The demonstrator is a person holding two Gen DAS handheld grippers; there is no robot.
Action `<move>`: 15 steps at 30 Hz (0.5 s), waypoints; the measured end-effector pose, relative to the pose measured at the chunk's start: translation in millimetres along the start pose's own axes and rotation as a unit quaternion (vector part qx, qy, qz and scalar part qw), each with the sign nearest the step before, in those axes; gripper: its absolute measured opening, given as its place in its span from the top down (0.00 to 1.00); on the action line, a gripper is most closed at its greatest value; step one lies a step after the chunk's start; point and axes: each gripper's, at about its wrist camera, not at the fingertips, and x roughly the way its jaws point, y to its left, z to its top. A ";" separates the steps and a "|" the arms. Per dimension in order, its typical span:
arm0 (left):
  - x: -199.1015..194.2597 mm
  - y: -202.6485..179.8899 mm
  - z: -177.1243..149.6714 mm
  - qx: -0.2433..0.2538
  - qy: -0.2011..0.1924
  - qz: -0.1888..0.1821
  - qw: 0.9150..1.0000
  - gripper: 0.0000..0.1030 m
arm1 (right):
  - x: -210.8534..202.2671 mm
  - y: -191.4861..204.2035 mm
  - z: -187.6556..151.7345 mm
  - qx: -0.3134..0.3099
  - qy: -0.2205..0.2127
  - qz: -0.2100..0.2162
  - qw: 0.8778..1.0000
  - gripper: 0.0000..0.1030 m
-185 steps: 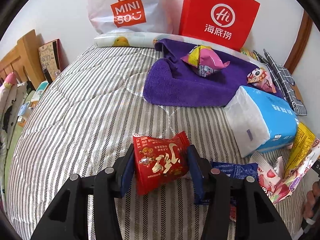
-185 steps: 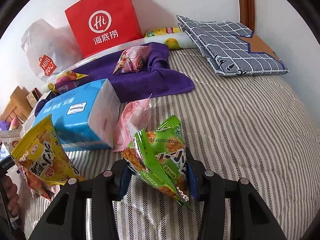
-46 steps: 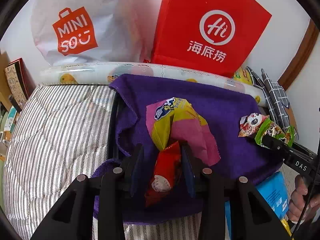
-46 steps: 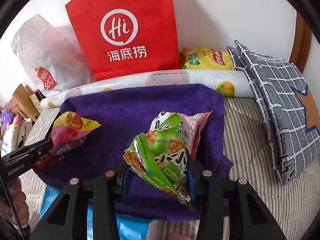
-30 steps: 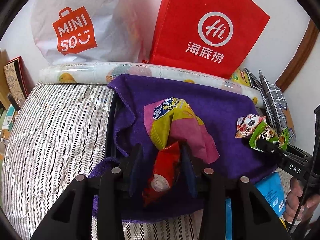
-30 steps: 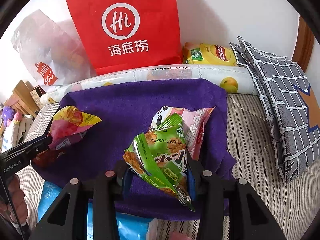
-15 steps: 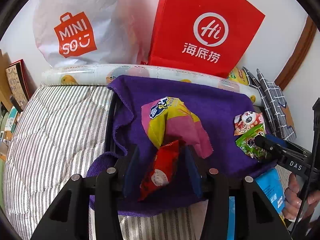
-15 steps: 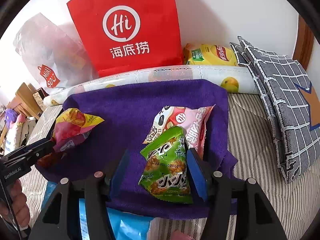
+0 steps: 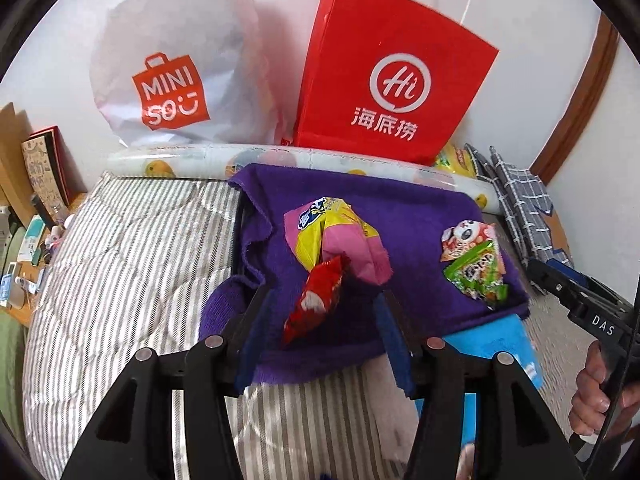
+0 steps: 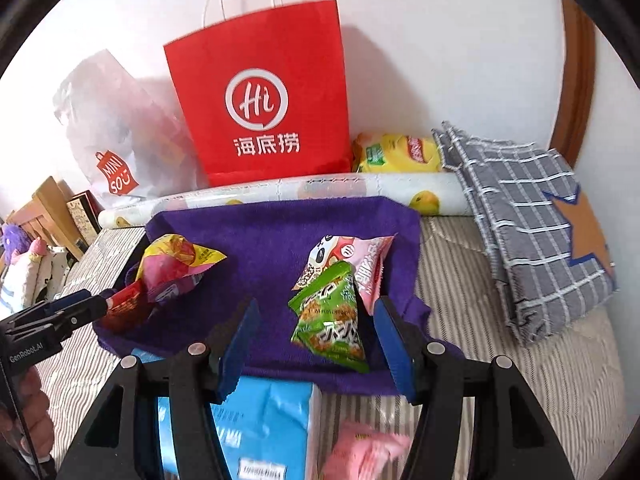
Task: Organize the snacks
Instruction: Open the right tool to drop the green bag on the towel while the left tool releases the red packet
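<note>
A purple towel [image 9: 420, 220] [image 10: 264, 248] lies spread on the striped bed. My left gripper [image 9: 320, 308] is open; a red snack packet [image 9: 314, 300] lies free between its jaws on the towel, leaning on a pink-and-yellow packet [image 9: 340, 236]. My right gripper [image 10: 314, 324] is open; a green snack packet [image 10: 330, 320] lies free between its jaws on the towel, against a pink panda packet [image 10: 356, 258]. The green packet [image 9: 476, 272] and panda packet [image 9: 464, 238] also show in the left wrist view. The red packet [image 10: 124, 302] shows by the left fingers in the right wrist view.
A red Hi paper bag [image 9: 388, 76] and a white Miniso bag [image 9: 176, 64] stand against the wall behind a rolled mat [image 10: 320, 192]. A blue tissue pack [image 10: 264, 420] and a pink packet [image 10: 364, 456] lie near me. A yellow chip bag [image 10: 396, 152] and checked cloth [image 10: 532, 216] are at the right.
Both grippers have opened wider and drawn back a little. The red packet and the green packet, held a second ago, now lie loose on the purple towel.
</note>
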 end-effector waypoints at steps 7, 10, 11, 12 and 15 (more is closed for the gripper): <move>-37.6 -1.2 -12.0 0.002 -0.019 -0.003 1.000 0.42 | -41.1 -4.8 -22.6 -0.010 -0.016 -0.034 0.999 0.44; -46.7 -1.0 -19.3 -0.001 -0.021 -0.004 1.000 0.42 | -49.9 -14.2 -37.3 0.002 -0.008 -0.037 0.999 0.44; -48.9 -0.6 -22.0 -0.003 -0.021 -0.003 1.000 0.42 | -49.9 -18.0 -42.0 0.006 -0.002 -0.037 0.999 0.44; -50.9 -0.5 -25.0 -0.005 -0.020 -0.003 1.000 0.42 | -49.0 -21.0 -47.2 0.009 0.007 -0.037 0.999 0.44; -53.7 -0.2 -32.8 -0.009 -0.019 -0.004 1.000 0.42 | -44.8 -29.9 -63.6 0.018 0.028 -0.036 0.999 0.44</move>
